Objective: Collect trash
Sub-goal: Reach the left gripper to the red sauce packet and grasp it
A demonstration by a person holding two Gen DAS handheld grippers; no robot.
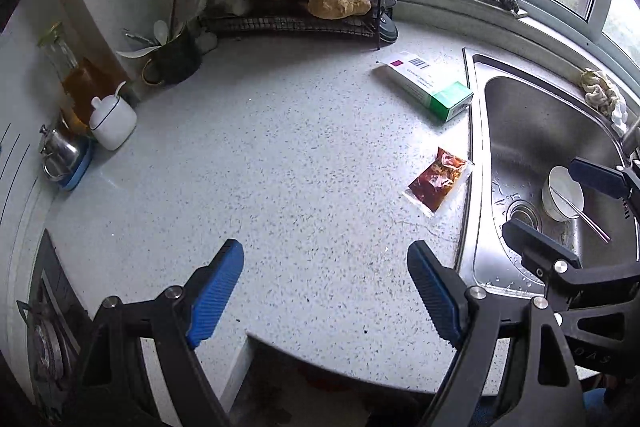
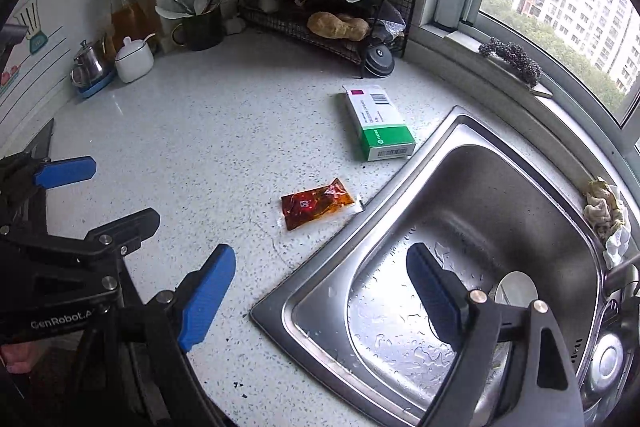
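Ahead of the left gripper [image 1: 326,291], whose jaws stand spread and empty over the countertop [image 1: 280,167], lie the sauce packet [image 1: 438,184] and, farther off, the medicine box [image 1: 428,85]; the right gripper [image 2: 320,293], likewise spread and empty, hangs over the sink's [image 2: 500,187] edge.

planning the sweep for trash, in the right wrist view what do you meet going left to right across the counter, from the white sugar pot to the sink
white sugar pot → dark mug of utensils → red sauce packet → green and white box → sink
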